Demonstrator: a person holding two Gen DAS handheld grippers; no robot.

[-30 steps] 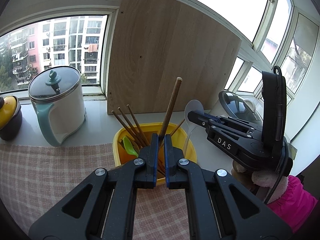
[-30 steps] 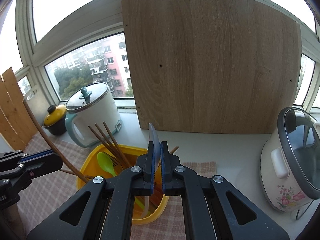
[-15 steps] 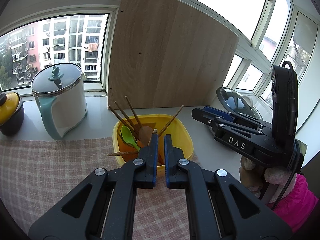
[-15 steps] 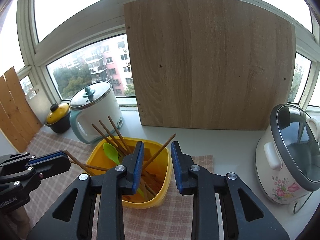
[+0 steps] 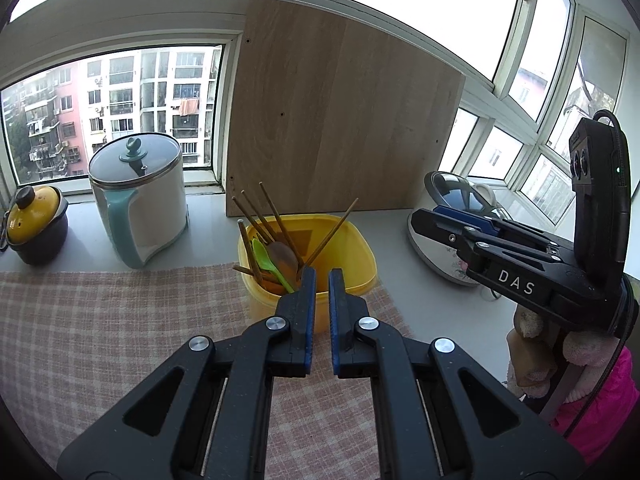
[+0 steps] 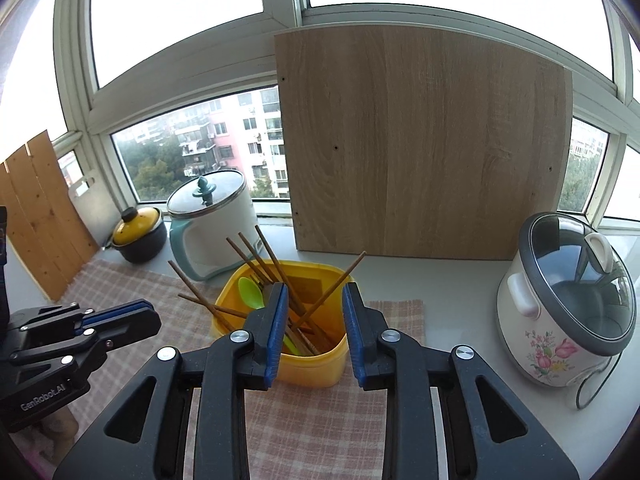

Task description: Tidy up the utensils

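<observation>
- I take the yellow tub [image 6: 316, 364] as my landmark; it sits on the checked cloth [image 6: 320, 432], and every utensil I can see is already in it.
- The chopsticks [image 6: 256, 256] lean against the tub's far-left rim and fan outward, because the tub is shallower than they are long; one chopstick [image 6: 340, 284] slants the other way, toward the far-right corner.
- The green spoon [image 6: 250, 292] and a brown wooden spoon [image 5: 282, 256] lie lower inside the tub, bowls toward the left wall.
- My right gripper [image 6: 314, 332] hangs over the tub's near edge with its jaws apart and nothing between the pads. They were opening within the last second, though hardly in the last half second; I judge that as letting go of a utensil.
- My left gripper [image 5: 320, 312] is just on the near side of the tub, closed to a narrow slit and empty.
- Kettle [image 5: 140, 200] and small yellow pot [image 5: 34, 228] stand left of the tub, rice cooker [image 6: 568, 308] right, wooden board [image 6: 420, 148] behind.
- No loose utensils show on the cloth, so I judge the sorting nearly or fully done.
</observation>
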